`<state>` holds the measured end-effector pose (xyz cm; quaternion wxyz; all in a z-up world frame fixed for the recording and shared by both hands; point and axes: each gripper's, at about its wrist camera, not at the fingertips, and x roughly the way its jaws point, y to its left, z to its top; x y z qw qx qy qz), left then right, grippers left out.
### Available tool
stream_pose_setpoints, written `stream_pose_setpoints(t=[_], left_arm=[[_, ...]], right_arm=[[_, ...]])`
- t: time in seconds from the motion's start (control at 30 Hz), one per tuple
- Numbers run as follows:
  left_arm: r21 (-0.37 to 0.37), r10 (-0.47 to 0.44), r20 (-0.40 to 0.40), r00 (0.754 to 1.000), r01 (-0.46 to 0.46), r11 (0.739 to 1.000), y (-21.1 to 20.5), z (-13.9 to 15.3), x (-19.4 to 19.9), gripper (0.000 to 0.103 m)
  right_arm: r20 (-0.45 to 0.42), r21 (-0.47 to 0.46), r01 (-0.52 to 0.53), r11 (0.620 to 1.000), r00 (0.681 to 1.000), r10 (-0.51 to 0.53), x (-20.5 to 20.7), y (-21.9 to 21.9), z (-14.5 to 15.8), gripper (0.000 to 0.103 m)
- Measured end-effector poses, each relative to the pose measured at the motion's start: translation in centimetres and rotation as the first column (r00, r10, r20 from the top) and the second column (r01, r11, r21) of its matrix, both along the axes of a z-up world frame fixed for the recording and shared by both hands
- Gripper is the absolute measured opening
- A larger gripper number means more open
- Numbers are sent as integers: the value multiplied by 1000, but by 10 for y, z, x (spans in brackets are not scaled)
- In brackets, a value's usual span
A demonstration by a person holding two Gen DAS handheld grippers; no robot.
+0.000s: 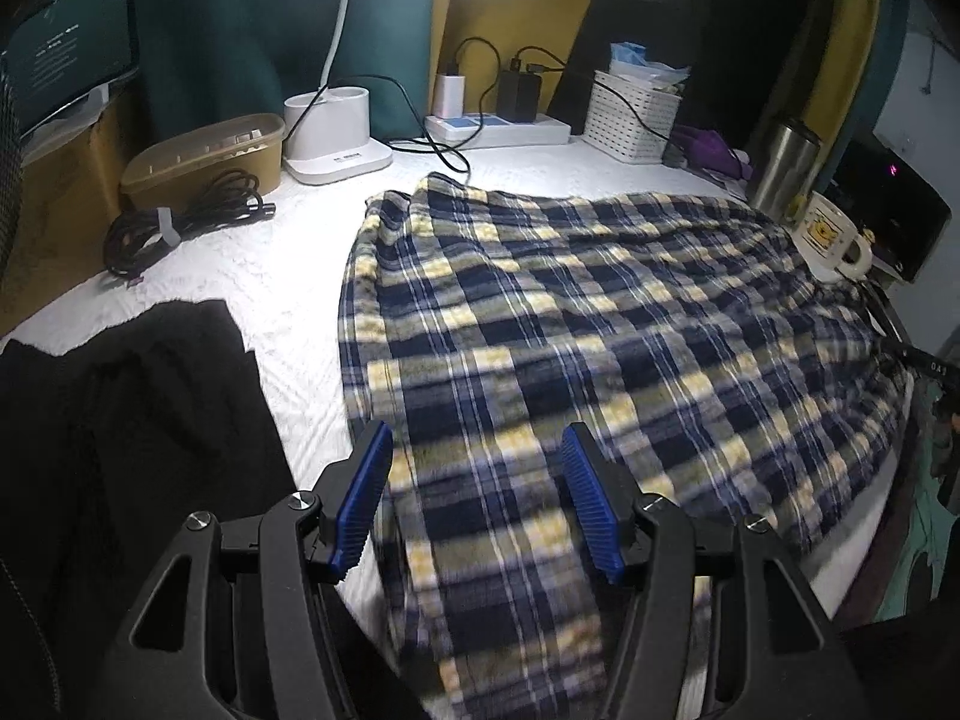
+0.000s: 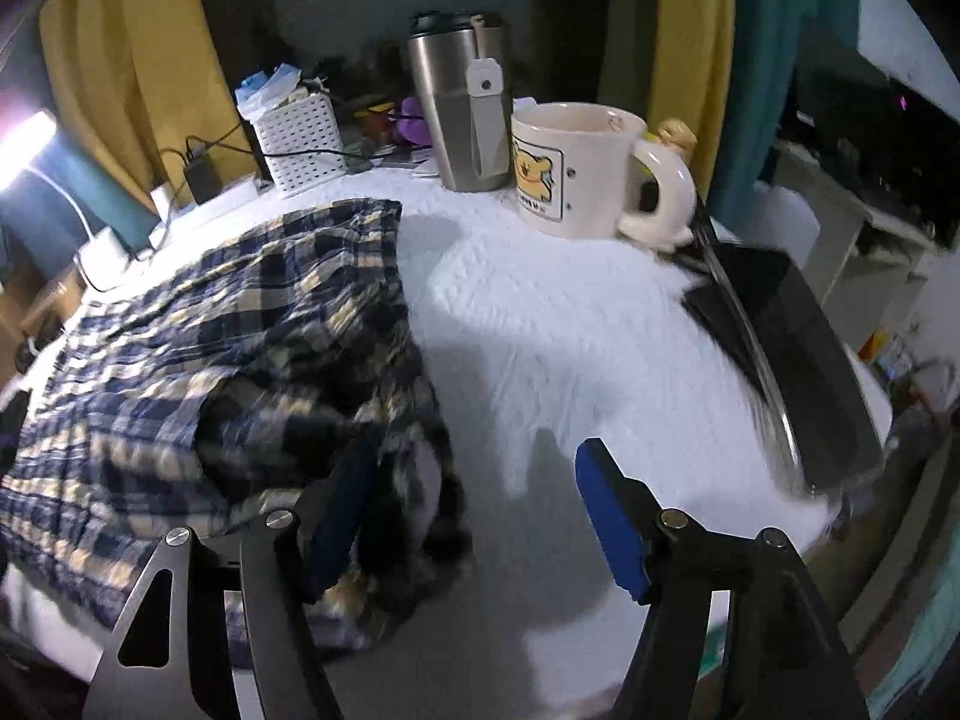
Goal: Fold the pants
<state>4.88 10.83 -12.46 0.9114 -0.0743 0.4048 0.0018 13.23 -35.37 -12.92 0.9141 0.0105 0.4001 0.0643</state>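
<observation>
Plaid navy, yellow and white pants [image 1: 570, 324] lie spread on the white tabletop [image 1: 270, 276]. My left gripper [image 1: 474, 498] is open just above the near end of the pants, its blue pads either side of the cloth. In the right wrist view the pants [image 2: 240, 330] fill the left half, bunched near my fingers. My right gripper [image 2: 474, 516] is open over the pants' right edge, with the left pad against the bunched cloth and the right pad over bare tabletop [image 2: 570, 330].
A steel tumbler [image 2: 459, 108] and a bear mug [image 2: 576, 171] stand at the back, a dark laptop-like device [image 2: 792, 354] to the right. A white basket [image 1: 633, 114], power strip [image 1: 498, 129], lamp base [image 1: 333, 138], coiled cable [image 1: 180, 222] and black garment [image 1: 120, 420] surround the pants.
</observation>
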Motion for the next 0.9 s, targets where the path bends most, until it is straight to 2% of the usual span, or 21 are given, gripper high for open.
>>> stream_pose_setpoints(t=[0.2,0.3,0.47,0.5,0.53,0.6,0.7,0.9], left_arm=[[6,-70,21,997,70,998,-7,1,-34,60],[0,-83,25,996,83,997,-11,0,-46,76],[-7,-109,30,994,109,994,-25,-7,-57,79],[-1,-108,28,994,108,994,-27,-9,-58,79],[-1,-108,28,994,108,994,-28,-11,-59,79],[-8,-112,34,993,112,994,-29,-12,-63,80],[-8,-112,42,993,112,994,-31,-13,-68,80],[-16,-110,60,992,111,994,-35,-12,-71,84]], right_arm=[[3,33,27,999,1000,-27,-23,-1,-6,70],[15,15,34,999,999,-34,-32,3,-6,71],[33,-59,14,998,999,-13,-47,16,-4,71],[37,-81,13,997,999,-10,-51,19,-5,77],[42,-101,15,995,999,-11,-56,20,-5,89],[59,-124,11,992,998,-4,-65,23,-5,99],[72,-141,-5,990,997,15,-79,33,-7,99],[75,-198,-122,972,987,139,-103,84,-20,103]])
